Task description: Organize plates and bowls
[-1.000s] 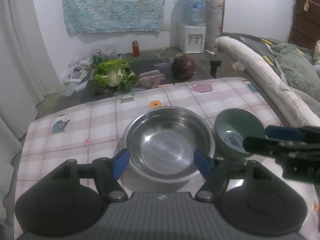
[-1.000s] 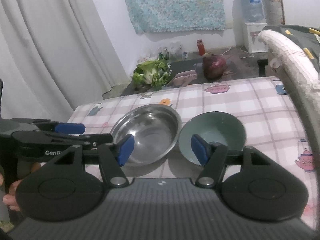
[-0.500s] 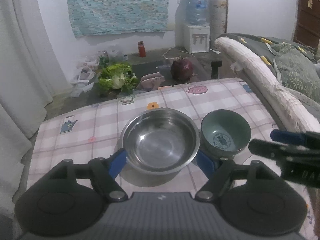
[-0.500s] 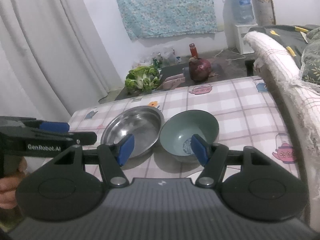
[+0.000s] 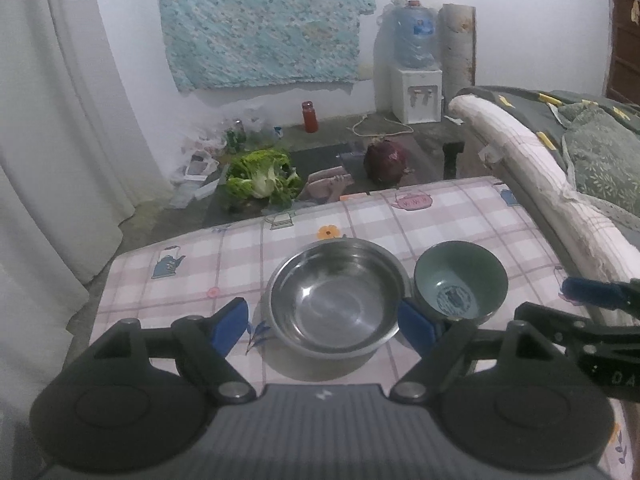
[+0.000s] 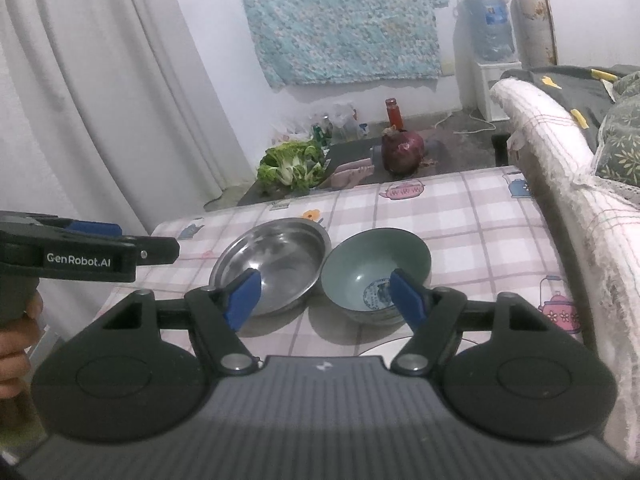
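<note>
Nearest the lens, the left gripper (image 5: 326,322) is hovering above the tabletop (image 5: 192,280) with its jaws spread wide; they have just been opening, and nothing is pinched between them. Past its blue fingertips (image 5: 230,322) the steel bowl (image 5: 336,294) is sitting upright on the pink checked cloth, framed by the gap but apart from both pads. The right gripper (image 6: 322,294) is likewise hanging over the near edge with its jaws standing apart, having just been opening, and gripping nothing. A hand (image 6: 18,344) is showing at the left edge of the right wrist view, wrapped around the handle of the left gripper.

Just beside the steel bowl, on its right, the green bowl (image 5: 460,286) is resting upright, its rim close to or touching the steel rim; I cannot tell which. A dark printed mark is showing at its bottom.

Beyond the far edge of the tabletop, leafy greens (image 5: 262,178), a dark red round vegetable (image 5: 386,160) and a pale pink item are lying on a low dark surface. A bed (image 5: 532,168) with a rolled white edge is running along the right side. Farther back, a red bottle (image 5: 310,116) is standing on the floor, a water dispenser (image 5: 416,80) is standing against the wall, a patterned blue cloth (image 5: 264,20) is hanging above, and white curtains (image 5: 60,120) are draping the left side.
</note>
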A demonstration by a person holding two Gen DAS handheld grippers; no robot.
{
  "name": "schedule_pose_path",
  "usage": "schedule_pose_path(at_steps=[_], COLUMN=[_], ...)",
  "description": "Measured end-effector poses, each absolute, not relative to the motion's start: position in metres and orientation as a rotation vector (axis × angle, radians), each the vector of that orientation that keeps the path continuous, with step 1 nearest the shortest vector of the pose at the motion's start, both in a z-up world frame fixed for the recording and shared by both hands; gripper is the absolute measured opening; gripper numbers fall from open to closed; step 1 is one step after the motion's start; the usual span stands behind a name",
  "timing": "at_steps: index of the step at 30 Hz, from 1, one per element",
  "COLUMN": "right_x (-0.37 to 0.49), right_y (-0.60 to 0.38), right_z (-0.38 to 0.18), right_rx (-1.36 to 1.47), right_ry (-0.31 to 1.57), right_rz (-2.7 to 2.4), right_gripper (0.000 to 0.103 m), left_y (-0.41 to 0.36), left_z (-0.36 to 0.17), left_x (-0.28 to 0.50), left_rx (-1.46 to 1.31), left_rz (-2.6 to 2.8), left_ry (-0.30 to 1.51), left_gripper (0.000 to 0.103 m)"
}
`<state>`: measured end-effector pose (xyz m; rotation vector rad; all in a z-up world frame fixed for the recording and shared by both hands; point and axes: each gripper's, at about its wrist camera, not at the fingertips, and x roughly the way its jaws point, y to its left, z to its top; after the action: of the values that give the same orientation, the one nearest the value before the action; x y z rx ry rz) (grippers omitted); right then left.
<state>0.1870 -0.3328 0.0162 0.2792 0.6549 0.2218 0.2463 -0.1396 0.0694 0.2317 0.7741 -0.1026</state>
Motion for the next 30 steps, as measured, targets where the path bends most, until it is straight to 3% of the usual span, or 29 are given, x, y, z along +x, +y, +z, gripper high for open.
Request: schedule_pose_path(at_steps=[23,30], right_x=[0.178,0.181], right_y=[-0.334,-0.339], right_z=[0.022,0.018], right_rx=[0.284,0.291], right_ry=[0.646,0.656], right_rz=[0.241,0.226], right_gripper=[0.074,0.074], left_y=[-0.141,-0.137], left_z=[0.074,0.065], left_x=[0.237,0.236], left_rx=[0.242,0.189], left_rz=[-0.091,-0.189], left_ry=[0.764,0.738], left_gripper=[0.085,0.09])
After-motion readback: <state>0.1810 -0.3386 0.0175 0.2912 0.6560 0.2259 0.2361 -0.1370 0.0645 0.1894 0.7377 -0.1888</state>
